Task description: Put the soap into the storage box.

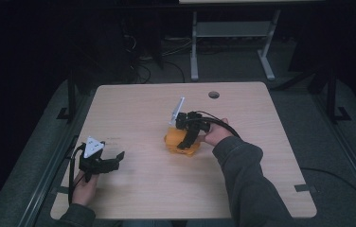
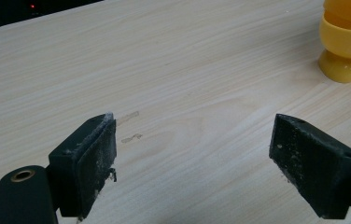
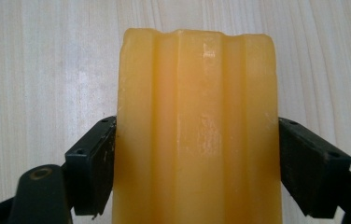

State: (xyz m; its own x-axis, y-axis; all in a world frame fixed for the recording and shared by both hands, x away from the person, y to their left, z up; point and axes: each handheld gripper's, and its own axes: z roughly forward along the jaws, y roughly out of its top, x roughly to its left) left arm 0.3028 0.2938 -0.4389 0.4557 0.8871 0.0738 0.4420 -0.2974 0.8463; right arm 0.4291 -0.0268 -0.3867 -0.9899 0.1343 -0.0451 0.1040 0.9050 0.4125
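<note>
The right gripper (image 3: 197, 154) has its two black jaws set against opposite flanks of a yellow plastic piece (image 3: 197, 135), one pad flush to each side, so it appears closed on the piece rather than merely straddling it. In the right gripper view the piece's ribbed length runs straight out from between the jaws, away from the hand, its far end squared off above the wooden table (image 3: 38, 70). From the high view the same right gripper (image 1: 185, 137) sits over the yellow plastic piece (image 1: 176, 144) near the middle of the table (image 1: 261, 189), with the person's right hand (image 1: 216, 135) just behind it; whether the piece is resting on the surface or lifted clear I cannot tell. The left gripper (image 1: 114, 158) lies well apart, near the table's left front, its jaws spread wide with nothing between them. In the left gripper view the left gripper (image 2: 192, 154) looks across bare wood toward the yellow plastic piece (image 2: 346, 42), which stands off to the far right. The right hand is plainly the nearer one, and any coming move likely depends on its grip across the piece's narrow width.
</note>
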